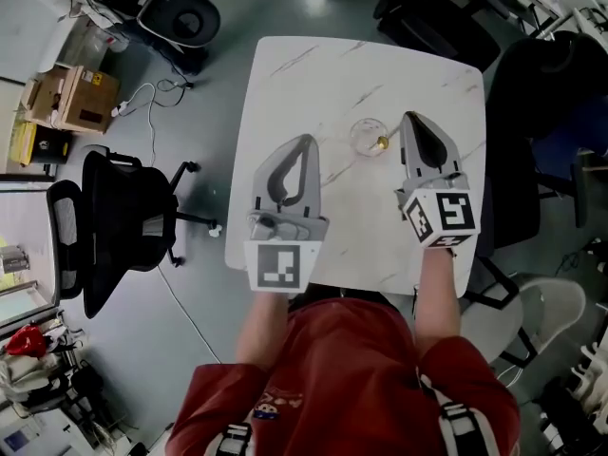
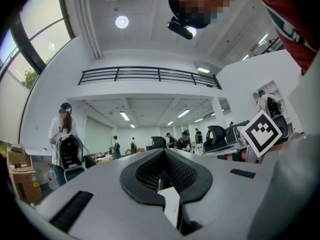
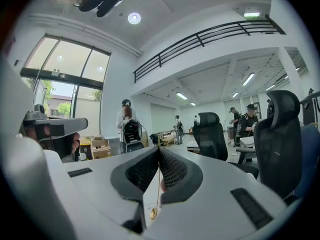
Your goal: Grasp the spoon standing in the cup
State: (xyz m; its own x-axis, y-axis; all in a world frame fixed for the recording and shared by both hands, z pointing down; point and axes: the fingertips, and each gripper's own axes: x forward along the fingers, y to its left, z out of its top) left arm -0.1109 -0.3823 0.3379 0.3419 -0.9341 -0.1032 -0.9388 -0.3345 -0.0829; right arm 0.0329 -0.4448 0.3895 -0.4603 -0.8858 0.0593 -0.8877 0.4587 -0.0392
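On the white marble table (image 1: 285,74) stands a small clear glass cup (image 1: 365,133). Just right of it my right gripper (image 1: 410,119) is raised above the table with its jaws shut. A thin gold spoon (image 3: 154,199) is pinched in the seam between them, its round end hanging toward the camera. In the head view a gold bit of the spoon (image 1: 383,143) shows between cup and gripper. My left gripper (image 1: 305,141) hovers over the table's left half, left of the cup. Its jaws (image 2: 164,154) are shut with nothing between them.
A black office chair (image 1: 114,226) stands on the floor left of the table, with cardboard boxes (image 1: 71,98) and a cable behind it. Dark chairs (image 1: 551,103) crowd the table's right side. People and desks fill the room beyond in both gripper views.
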